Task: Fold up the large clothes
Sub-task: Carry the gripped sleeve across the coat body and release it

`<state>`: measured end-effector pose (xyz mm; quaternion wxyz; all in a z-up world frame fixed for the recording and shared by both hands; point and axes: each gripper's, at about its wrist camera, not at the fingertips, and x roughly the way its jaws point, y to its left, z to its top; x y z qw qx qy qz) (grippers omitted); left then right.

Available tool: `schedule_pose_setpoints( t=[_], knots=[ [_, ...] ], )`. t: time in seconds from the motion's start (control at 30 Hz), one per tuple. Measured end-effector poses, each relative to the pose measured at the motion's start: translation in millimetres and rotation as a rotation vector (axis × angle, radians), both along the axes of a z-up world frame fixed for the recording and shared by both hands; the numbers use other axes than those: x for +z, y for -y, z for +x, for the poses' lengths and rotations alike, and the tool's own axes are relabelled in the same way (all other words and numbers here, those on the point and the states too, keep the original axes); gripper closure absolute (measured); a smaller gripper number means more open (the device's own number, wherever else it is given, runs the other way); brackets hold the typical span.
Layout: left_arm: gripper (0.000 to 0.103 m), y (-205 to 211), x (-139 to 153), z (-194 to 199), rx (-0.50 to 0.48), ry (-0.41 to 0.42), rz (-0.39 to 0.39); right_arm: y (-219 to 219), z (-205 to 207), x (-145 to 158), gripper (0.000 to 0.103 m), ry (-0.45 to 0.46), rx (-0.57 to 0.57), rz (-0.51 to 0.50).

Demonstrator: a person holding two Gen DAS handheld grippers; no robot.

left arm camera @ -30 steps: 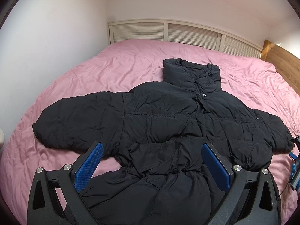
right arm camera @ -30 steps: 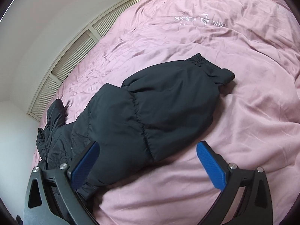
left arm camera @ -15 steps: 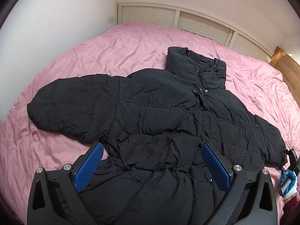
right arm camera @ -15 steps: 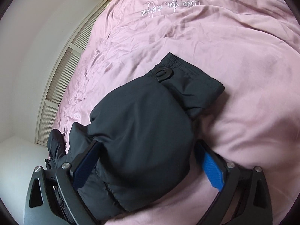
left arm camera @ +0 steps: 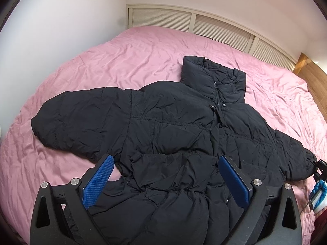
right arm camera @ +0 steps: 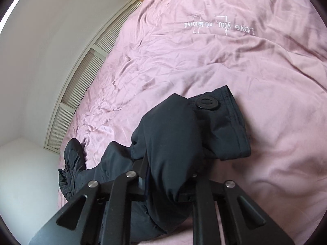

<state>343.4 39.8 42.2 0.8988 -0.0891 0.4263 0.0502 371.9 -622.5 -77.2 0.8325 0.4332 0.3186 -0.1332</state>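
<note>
A black puffer jacket [left arm camera: 173,126] lies face up on the pink bed [left arm camera: 126,61], sleeves spread and collar toward the far wall. My left gripper [left arm camera: 165,159] hovers open over the jacket's lower body, its blue pads [left arm camera: 98,181] apart and nothing pressed between them. In the right wrist view my right gripper [right arm camera: 169,163] is shut on the jacket's right sleeve [right arm camera: 173,126], just behind the cuff [right arm camera: 226,126] with its round snap [right arm camera: 206,103]. The puffy fabric bulges over the jaws and hides the pads.
The pink cover [right arm camera: 224,61] carries white embroidered lettering [right arm camera: 220,26]. Cream louvred panels [left arm camera: 204,26] and white walls [left arm camera: 61,20] border the bed at the back and left. A wooden headboard [left arm camera: 314,75] stands at the right. A blue and white object [left arm camera: 317,194] sits at the right edge.
The right gripper came forward over the sleeve end and shut on it, bunching the fabric. The left gripper stays open over the jacket, its view shifted slightly.
</note>
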Motion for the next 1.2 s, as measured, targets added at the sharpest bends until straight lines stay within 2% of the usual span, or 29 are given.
schedule_pose_setpoints(
  t=[0.2, 0.3, 0.53, 0.7, 0.83, 1.2],
  knots=[
    [0.003, -29.3, 11.5, -4.0, 0.009, 0.010, -0.029, -47.7, 17.8, 64.9, 0.089, 0.039, 0.107, -0.120],
    [0.003, -44.9, 17.8, -8.4, 0.008, 0.019, -0.019, -81.1, 28.6, 94.5, 0.089, 0.071, 0.171, -0.160],
    [0.003, -93.9, 25.0, -21.9, 0.039, 0.027, -0.004, -174.3, 51.3, 139.6, 0.089, 0.140, 0.316, -0.192],
    [0.003, -133.7, 26.4, -33.0, 0.069, 0.025, 0.003, -246.6, 67.6, 150.9, 0.089, 0.160, 0.420, -0.198],
    [0.003, -163.2, 23.7, -39.1, 0.097, 0.022, 0.005, -304.0, 77.7, 148.9, 0.089, 0.153, 0.502, -0.207],
    [0.003, -213.4, 11.8, -43.7, 0.130, 0.001, -0.029, -432.0, 88.9, 102.0, 0.089, 0.006, 0.719, -0.262]
  ],
)
